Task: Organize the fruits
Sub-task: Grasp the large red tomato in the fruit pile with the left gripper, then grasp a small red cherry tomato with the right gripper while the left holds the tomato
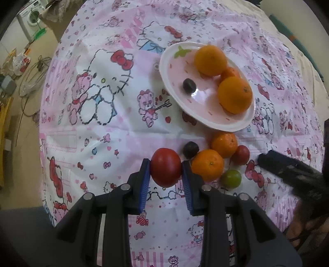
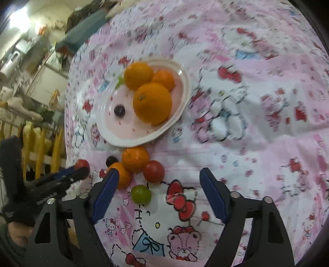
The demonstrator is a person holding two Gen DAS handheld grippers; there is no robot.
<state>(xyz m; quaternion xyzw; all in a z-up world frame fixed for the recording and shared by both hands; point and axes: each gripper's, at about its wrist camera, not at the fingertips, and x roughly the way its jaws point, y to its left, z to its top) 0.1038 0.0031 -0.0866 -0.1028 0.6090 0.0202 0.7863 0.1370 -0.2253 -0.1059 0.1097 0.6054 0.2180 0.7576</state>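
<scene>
My left gripper (image 1: 166, 166) is shut on a big red tomato (image 1: 165, 166), held just above the cloth; in the right wrist view that tomato (image 2: 82, 164) peeks past the left gripper (image 2: 79, 171). Beside it on the cloth lie two oranges (image 1: 207, 167) (image 1: 224, 144), a small red fruit (image 1: 241, 154), a green fruit (image 1: 231, 178) and a dark plum (image 1: 190, 149). The pink plate (image 1: 178, 98) holds three oranges (image 1: 235, 94) and a dark plum (image 1: 189, 84). My right gripper (image 2: 159, 180) stands open over the green fruit (image 2: 141, 194) and small red fruit (image 2: 153, 168), gripping nothing.
A cartoon-print pink tablecloth (image 1: 107, 127) covers the round table. A washing machine (image 1: 30, 16) and floor clutter lie past the far left edge. Yellow railings (image 2: 41, 147) and shelves show beyond the table in the right wrist view.
</scene>
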